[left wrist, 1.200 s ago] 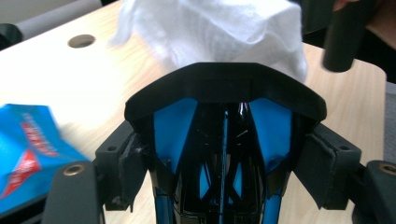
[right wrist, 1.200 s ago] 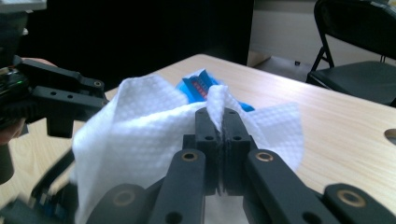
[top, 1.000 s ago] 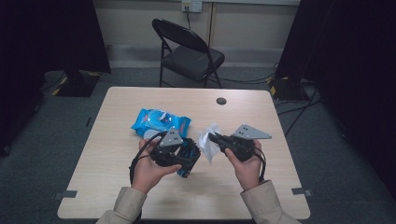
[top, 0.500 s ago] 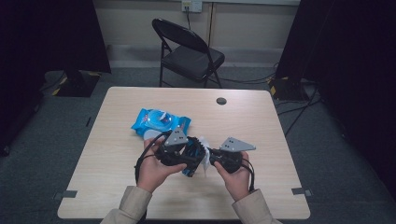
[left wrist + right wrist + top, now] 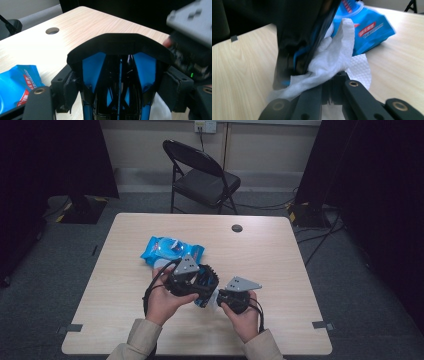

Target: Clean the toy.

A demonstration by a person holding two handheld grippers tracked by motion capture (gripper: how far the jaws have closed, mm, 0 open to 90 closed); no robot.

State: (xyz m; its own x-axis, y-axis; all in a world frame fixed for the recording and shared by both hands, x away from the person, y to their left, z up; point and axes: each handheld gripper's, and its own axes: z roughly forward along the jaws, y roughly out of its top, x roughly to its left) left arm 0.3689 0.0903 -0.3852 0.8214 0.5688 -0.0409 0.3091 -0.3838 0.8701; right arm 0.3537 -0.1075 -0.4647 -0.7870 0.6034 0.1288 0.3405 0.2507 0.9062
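Wiping looks like the step in hand. From the high view, the left tongs clasp a black-and-blue object near the tabletop's near edge, the right tongs pointing left at it, both forearms coming in low. In the left gripper view, the jaws grip the object's sides. In the right gripper view, clenched jaws pinch a white wipe against the object's side, the blue wipe pack beyond. Next, I'd judge, a steady rub along that side.
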